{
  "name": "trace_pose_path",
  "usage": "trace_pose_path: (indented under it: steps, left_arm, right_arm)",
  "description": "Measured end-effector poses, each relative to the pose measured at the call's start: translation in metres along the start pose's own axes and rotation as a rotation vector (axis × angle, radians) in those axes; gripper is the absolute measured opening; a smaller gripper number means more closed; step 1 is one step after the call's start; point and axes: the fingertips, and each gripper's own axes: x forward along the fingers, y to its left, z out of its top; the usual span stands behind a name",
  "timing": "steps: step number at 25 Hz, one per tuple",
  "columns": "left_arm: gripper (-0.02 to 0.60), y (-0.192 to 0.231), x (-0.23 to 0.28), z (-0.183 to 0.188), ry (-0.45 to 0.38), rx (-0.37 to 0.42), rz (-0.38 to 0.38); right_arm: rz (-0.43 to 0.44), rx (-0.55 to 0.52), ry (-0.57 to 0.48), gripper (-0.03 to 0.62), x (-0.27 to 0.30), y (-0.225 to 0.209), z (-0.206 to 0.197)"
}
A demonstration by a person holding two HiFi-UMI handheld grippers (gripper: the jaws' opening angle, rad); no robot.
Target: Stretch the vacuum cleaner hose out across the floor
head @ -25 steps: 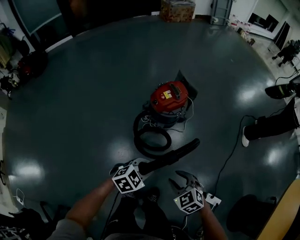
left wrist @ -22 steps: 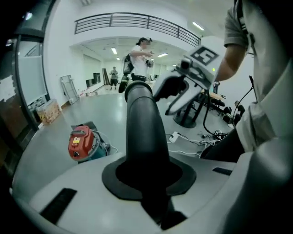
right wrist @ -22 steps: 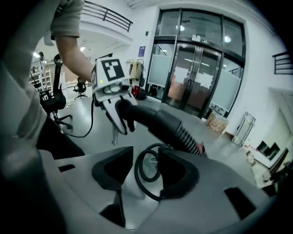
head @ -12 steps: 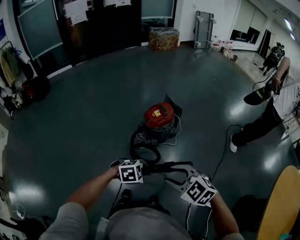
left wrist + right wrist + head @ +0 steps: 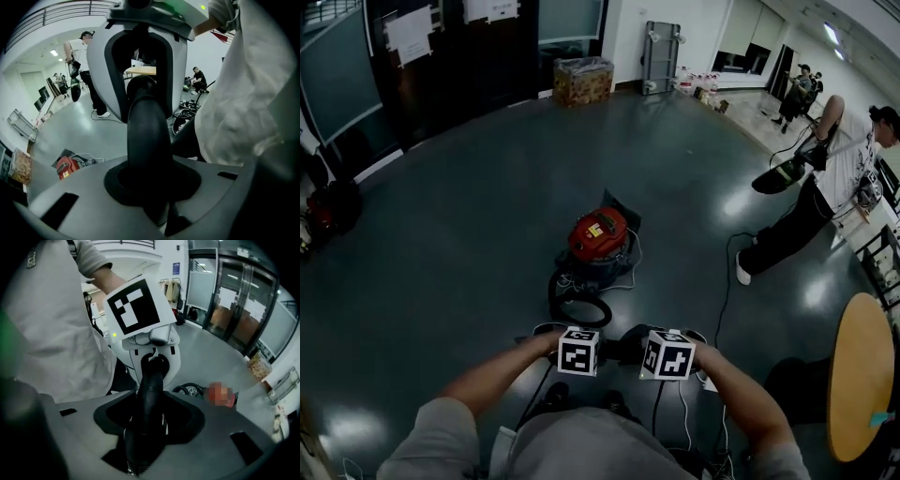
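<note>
My left gripper [image 5: 606, 350] and right gripper [image 5: 635, 351] face each other, both clamped on the black vacuum hose [image 5: 147, 136]. Beyond them is the red vacuum cleaner [image 5: 598, 238], its yellow label unreadable.

Glossy dark floor [image 5: 469, 216] bears 1 red vacuum cleaner [image 5: 598, 236], hose [image 5: 551, 292] looped beside, and a cable [image 5: 727, 281].

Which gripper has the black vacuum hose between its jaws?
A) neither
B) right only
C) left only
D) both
D: in their own views, the left gripper and the right gripper each have the hose clamped between their jaws.
</note>
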Motion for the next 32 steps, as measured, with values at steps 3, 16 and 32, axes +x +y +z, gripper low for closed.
trace_pose_path:
  steps: [3, 16, 32]
  left_arm:
    - [0.086, 0.0, -0.007, -0.017, 0.007, 0.069, -0.051]
    - [0.136, -0.027, -0.028, -0.028, 0.003, 0.356, 0.013]
    - [0.325, -0.169, -0.064, -0.024, -0.36, -0.219, 0.11]
  right_arm:
    - [-0.037, 0.118, 0.018, 0.163, 0.015, -0.008, 0.013]
    - [-0.315, 0.603, -0.017, 0.163, 0.035, 0.033, 0.04]
    - [-0.484, 1.485, -0.495, 0.163, 0.039, 0.111, 0.021]
